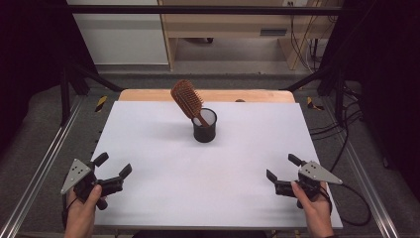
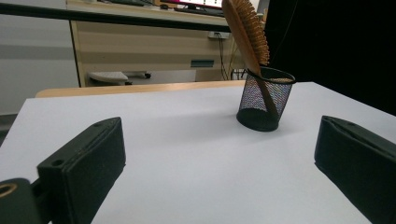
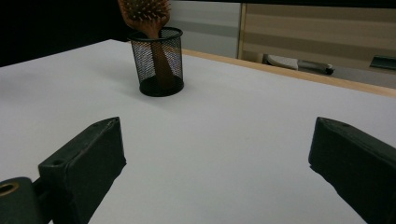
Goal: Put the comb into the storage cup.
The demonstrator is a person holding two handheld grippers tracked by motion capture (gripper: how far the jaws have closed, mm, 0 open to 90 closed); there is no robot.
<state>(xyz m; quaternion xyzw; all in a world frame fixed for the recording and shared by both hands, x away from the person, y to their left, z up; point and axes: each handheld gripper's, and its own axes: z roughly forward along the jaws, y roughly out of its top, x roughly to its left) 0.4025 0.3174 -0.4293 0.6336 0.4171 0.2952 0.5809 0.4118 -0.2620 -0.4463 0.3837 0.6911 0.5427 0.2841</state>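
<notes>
Your left gripper (image 1: 113, 166) sits at about 8 o'clock on the white table (image 1: 163, 148), near the front-left corner, jaws spread wide, nothing between them. Your left hand (image 1: 81, 213) grips it from behind, grey plate on top.

Your right gripper (image 1: 281, 167) mirrors it at about 4 o'clock, near the front-right corner, jaws also wide apart and empty. Your right hand (image 1: 313, 208) is wrapped round its body, cable trailing off the table edge to the right.

The black mesh cup (image 1: 204, 126) stands upright at roughly 12 o'clock from table centre, a bit past the middle toward the far edge, well apart from both grippers. The wooden hairbrush (image 1: 187, 100) stands in it handle-down, head up, tilted toward 10–11 o'clock in the high view and leaning on the cup rim.

In the left gripper view, the cup (image 2: 265, 99) sits at about 1 o'clock between your jaws, brush (image 2: 246, 32) bristles facing right. In the right gripper view, the cup (image 3: 158, 62) is at about 11 o'clock, brush head (image 3: 144, 11) cut off by the top edge, bristles facing you. The handle shows through the mesh; it probably reaches the cup floor, but the mesh makes that hard to confirm.

Both grippers rest at or just above the table surface; can't tell which.
</notes>
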